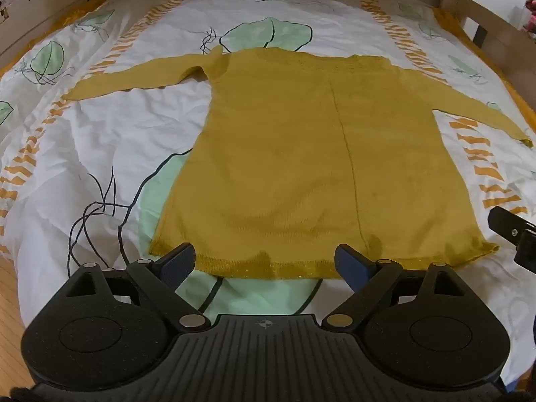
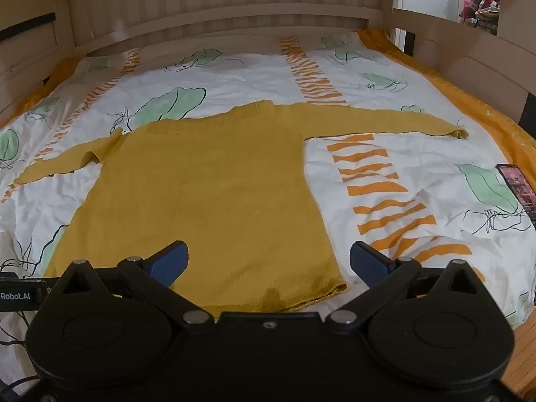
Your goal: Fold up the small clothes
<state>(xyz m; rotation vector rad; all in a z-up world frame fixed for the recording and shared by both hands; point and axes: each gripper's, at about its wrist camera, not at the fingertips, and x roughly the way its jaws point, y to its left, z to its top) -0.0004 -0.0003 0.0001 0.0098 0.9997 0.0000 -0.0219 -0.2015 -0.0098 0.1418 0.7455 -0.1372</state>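
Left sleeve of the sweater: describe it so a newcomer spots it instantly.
On the leaf-print bedspread lies a mustard sweater, spread flat. Its left sleeve reaches toward the bed's left edge; unlike the straight right sleeve, it is bunched at the shoulder.

Mustard-yellow sweater (image 1: 284,154); white bedcover (image 1: 110,134), green leaves, orange stripes; blue fingers (image 2: 169,263).

Bedroom, wooden bed frame (image 2: 214,16), leaf-print duvet (image 2: 234,73)
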